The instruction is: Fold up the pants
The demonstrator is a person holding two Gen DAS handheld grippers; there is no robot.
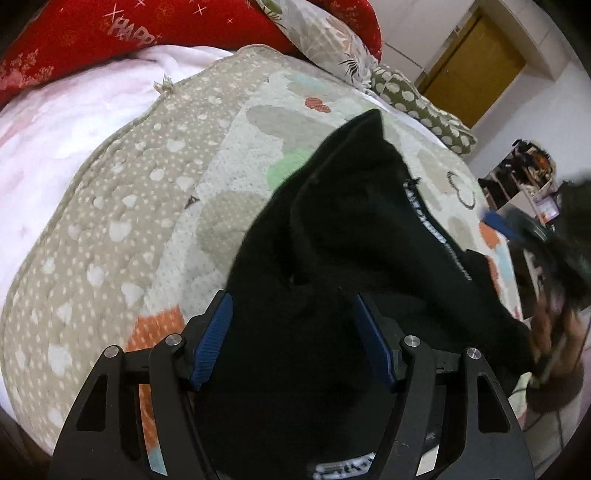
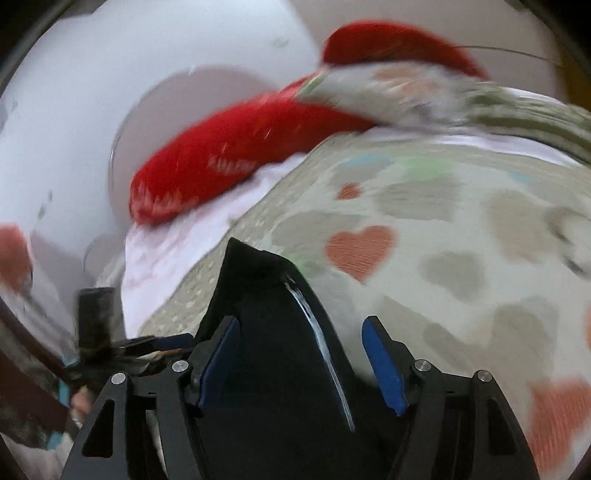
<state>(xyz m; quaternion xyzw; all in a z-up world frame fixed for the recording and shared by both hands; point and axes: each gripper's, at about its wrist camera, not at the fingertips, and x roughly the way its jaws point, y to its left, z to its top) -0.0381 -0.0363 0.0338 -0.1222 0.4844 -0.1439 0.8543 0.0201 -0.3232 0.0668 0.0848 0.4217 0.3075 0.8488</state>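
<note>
Black pants (image 1: 343, 236) with a white-lettered side stripe lie bunched on a heart-patterned quilt (image 1: 122, 206). My left gripper (image 1: 291, 332) is open, its blue pads standing on either side of the black cloth, which passes between them. In the right wrist view, my right gripper (image 2: 301, 354) is open too, with a fold of the pants (image 2: 273, 314) and its white stripe between the blue pads. The right gripper also shows blurred at the right edge of the left wrist view (image 1: 517, 229), next to the pants. The right wrist view is motion-blurred.
A red pillow (image 1: 122, 33) and a floral pillow (image 1: 325, 33) lie at the head of the bed, on a pink-white sheet (image 1: 62, 122). A yellow door (image 1: 476, 66) and a cluttered shelf (image 1: 517, 173) stand at the right. A white wall (image 2: 74, 110) stands behind the bed.
</note>
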